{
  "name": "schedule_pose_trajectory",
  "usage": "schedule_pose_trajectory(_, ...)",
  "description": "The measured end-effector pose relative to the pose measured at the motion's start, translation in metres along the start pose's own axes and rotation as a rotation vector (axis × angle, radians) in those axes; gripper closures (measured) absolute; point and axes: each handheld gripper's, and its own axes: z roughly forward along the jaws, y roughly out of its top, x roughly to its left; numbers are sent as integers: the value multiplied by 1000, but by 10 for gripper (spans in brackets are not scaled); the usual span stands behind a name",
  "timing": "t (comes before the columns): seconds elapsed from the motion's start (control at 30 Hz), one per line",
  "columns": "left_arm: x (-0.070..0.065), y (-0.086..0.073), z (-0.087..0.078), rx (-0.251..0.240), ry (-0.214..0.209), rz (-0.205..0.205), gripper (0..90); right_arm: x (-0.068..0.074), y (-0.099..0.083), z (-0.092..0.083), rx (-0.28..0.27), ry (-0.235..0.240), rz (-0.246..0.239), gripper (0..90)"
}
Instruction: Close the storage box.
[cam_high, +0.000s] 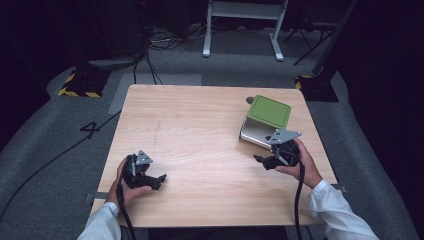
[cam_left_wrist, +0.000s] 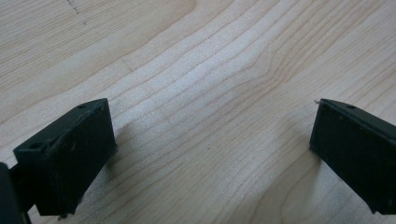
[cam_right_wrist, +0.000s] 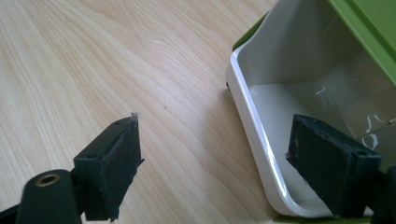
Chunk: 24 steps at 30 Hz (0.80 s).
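From the high view, there's a square light-wood worktop (cam_high: 210, 150) with a white plastic box with an open green lid (cam_high: 264, 121) sitting toward the far right side, lid tilted up. The left tool (cam_high: 161, 179) sits near the front left edge, held in the person's left hand (cam_high: 131, 187), well apart from the box. The right tool (cam_high: 258, 159) is just in front of the box, gripped by the right hand (cam_high: 302, 167), with its grey three-cornered plate right up against the box's near side. White sleeves come in from the bottom.

Left gripper view: the left tool (cam_left_wrist: 212, 140) has its black jaws spread wide, nothing between them, just bare wood grain underneath.

Right gripper view: the right tool (cam_right_wrist: 215, 154) is spread wide too. One jaw hangs over bare wood, the other sits over the inside of the white box (cam_right_wrist: 280, 74), so the box's rounded rim runs between them. The box looks empty inside, with the green lid (cam_right_wrist: 373, 28) at the top right corner.
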Motion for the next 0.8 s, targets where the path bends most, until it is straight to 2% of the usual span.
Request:
schedule_pose_trajectory(0.37, 0, 0, 0, 0, 1, 0, 2, 0, -20, -12, 12, -10, -10, 175)
schedule_pose_trajectory(0.73, 0, 0, 0, 0, 1, 0, 3, -10, -50, -25, 28, -14, 16, 175)
schedule_pose_trajectory(0.8, 0, 0, 0, -1, 3, -2, 3, -14, -61, -29, 45, -22, 31, 175)
